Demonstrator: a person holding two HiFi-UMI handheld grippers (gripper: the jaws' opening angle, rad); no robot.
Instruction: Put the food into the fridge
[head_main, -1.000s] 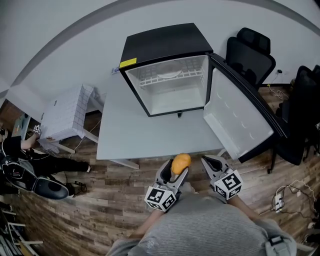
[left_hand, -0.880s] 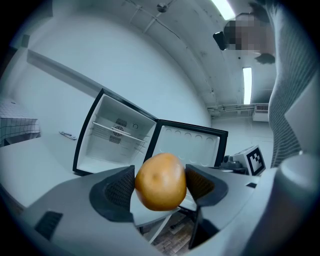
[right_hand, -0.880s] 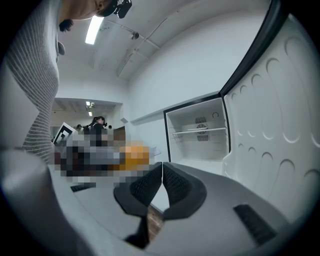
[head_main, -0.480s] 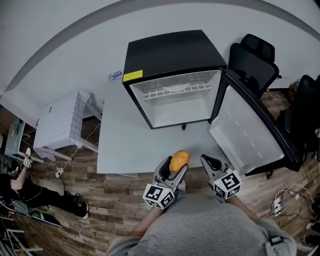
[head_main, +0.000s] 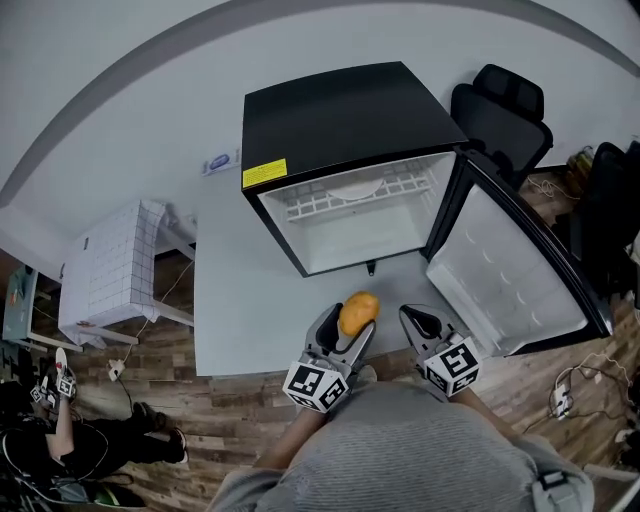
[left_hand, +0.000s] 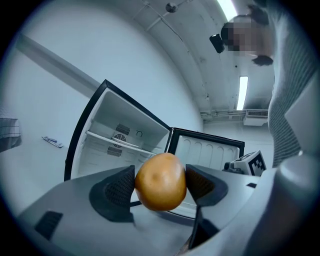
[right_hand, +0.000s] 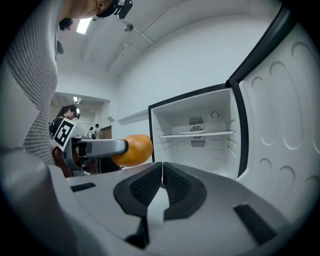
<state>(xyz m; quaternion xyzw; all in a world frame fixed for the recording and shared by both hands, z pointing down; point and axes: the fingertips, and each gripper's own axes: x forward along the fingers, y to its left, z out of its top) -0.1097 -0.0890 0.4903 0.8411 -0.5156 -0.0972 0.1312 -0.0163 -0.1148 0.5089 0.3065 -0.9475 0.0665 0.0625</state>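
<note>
Well, nearest to the person's grey jumper, the left gripper (head_main: 350, 332) has an orange fruit (head_main: 358, 312) pinched between its ribbed pads (left_hand: 120, 187). One pad sits on either side of the fruit's widest part, so it rides clear of the gripper body and goes first. Just beside it, the right gripper (head_main: 420, 322) carries nothing, its jaws pressed together pad against pad. It hangs off to the side, I'd guess to keep out of the fruit's way in. Both point forward over the near edge of the grey table (head_main: 235, 310).

Farther along that table stands the small black fridge (head_main: 340, 105). Its door (head_main: 515, 275) is swung wide to the right, leaving the mouth free. The inside is white and bare, with a wire shelf (head_main: 350, 195) high up and open floor below it. The fruit is well apart from the fridge and not yet in, so the carry looks about half done. What remains is a reach across the table. Being round, the fruit may roll, so it wants resting on the floor before the pads let go. Behind the door stands a black office chair (head_main: 500, 105)
</note>
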